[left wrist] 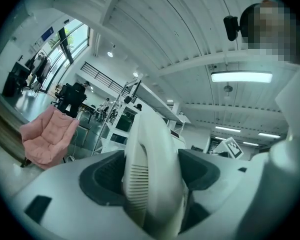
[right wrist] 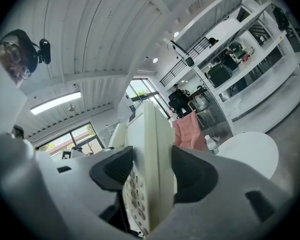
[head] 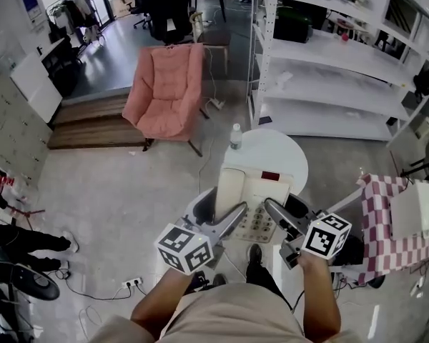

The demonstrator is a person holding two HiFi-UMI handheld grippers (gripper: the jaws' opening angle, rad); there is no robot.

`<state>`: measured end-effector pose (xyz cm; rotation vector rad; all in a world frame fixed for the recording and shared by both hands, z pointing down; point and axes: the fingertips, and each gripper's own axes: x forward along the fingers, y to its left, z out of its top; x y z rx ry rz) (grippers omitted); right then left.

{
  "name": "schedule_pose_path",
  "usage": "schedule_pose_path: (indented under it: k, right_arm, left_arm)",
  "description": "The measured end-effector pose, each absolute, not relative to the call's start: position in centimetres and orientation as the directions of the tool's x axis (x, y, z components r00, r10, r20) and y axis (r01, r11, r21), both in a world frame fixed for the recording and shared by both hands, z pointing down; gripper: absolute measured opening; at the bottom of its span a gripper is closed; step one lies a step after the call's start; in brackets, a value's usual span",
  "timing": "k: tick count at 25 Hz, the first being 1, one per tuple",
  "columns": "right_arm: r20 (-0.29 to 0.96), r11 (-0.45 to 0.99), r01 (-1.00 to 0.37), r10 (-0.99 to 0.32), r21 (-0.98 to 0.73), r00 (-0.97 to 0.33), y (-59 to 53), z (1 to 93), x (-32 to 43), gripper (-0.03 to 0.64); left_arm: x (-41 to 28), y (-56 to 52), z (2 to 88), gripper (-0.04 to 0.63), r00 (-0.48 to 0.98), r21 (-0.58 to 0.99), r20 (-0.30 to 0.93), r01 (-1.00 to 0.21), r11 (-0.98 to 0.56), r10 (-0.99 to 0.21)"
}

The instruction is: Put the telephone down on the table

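Telephone (head: 256, 195) clamped between left gripper (head: 234, 214) and right gripper (head: 273, 210), over the table's (head: 286, 152) near edge; an uneven release could tip it off.

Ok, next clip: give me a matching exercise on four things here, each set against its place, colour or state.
Things:
1. telephone
2. water bottle
3. armchair
4. checked cloth

Descriptions:
A. pink, on the floor beyond the round table
B. red and white, at the right
C. clamped in the jaws of the left gripper and the right gripper
D. upright at that table's far rim

Pairs: 1-C, 2-D, 3-A, 4-B
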<state>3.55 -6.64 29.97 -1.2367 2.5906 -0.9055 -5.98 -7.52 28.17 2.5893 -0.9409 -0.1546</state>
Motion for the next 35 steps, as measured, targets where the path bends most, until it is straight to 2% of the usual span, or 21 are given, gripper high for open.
schedule_pose_path:
  k: [9, 35]
  right_arm:
    - [0.158, 0.511, -0.639, -0.697, -0.575, -0.7, -13.2, 31.4, 5.5, 0.225]
    - [0.264, 0.417, -0.575, -0.598, -0.704, -0.757, -26.9, 44.8, 9.6, 0.225]
  left_arm:
    - [-4.2, -13.5, 29.7, 0.325, 0.729, 0.411, 0.033, -0.633, -0.656, -0.684]
    - [-0.1, -26.9, 42.7, 0.325, 0.667, 0.515, 0.227, -0.7, -0.494, -0.709]
